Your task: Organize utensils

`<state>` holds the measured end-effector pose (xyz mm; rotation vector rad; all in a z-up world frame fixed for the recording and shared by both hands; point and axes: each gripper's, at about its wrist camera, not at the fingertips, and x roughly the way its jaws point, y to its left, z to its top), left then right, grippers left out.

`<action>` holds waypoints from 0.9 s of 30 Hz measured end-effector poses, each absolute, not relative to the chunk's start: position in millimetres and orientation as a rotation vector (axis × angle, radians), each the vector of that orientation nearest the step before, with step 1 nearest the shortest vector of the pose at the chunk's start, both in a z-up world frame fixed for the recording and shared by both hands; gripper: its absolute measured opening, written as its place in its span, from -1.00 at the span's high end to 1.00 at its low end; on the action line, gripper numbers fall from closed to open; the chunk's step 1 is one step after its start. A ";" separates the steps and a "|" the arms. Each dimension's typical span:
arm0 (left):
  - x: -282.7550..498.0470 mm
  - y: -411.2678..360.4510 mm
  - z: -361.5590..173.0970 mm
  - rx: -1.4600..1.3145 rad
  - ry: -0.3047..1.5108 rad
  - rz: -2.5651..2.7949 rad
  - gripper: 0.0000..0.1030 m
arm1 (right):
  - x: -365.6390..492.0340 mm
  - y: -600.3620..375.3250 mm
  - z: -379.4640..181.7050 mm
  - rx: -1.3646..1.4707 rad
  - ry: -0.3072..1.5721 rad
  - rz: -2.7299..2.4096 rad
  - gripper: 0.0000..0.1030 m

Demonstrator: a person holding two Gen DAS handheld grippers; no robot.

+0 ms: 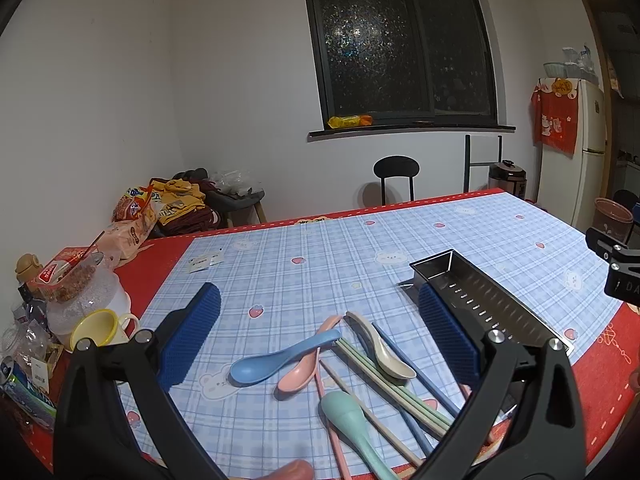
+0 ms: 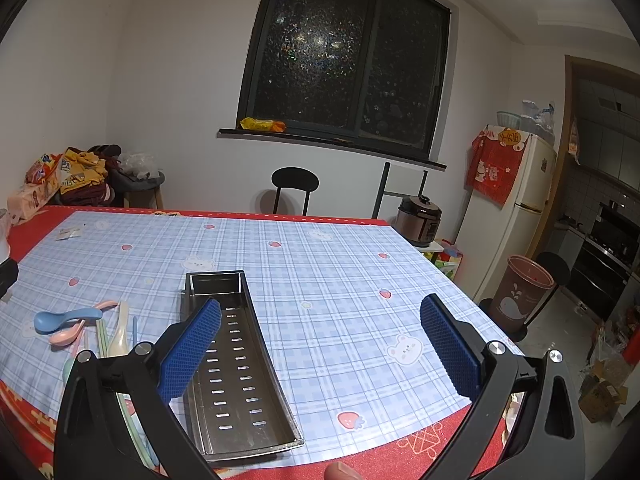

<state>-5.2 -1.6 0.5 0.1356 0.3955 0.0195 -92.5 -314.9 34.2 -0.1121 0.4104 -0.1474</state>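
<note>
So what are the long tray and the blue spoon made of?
The long tray looks like stainless steel: grey, shiny, thin folded walls, slots punched in its floor. The blue spoon seems to be matte plastic: one even pastel colour, soft dull sheen. It could be wheat-straw plastic; I can't tell.

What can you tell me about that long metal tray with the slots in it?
The metal tray is a long, narrow trough of shiny steel with upright walls and two rows of small drainage slots along its floor. At its far end sits a small walled-off compartment. It is empty and lies flat on the checked tablecloth, right of the loose spoons and chopsticks. Nothing grips it; both grippers are open.
</note>
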 end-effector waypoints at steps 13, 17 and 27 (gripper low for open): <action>-5.0 -1.8 -0.3 0.142 0.399 0.021 -0.89 | -92.6 -317.0 32.5 -0.115 0.412 -0.149 -0.90; -4.6 -1.2 -0.3 0.145 0.399 0.024 -0.89 | -94.8 -319.7 34.3 -0.118 0.411 -0.153 -0.90; -4.2 0.8 -1.4 0.148 0.406 0.024 -0.89 | -98.3 -318.9 35.0 -0.130 0.423 -0.151 -0.90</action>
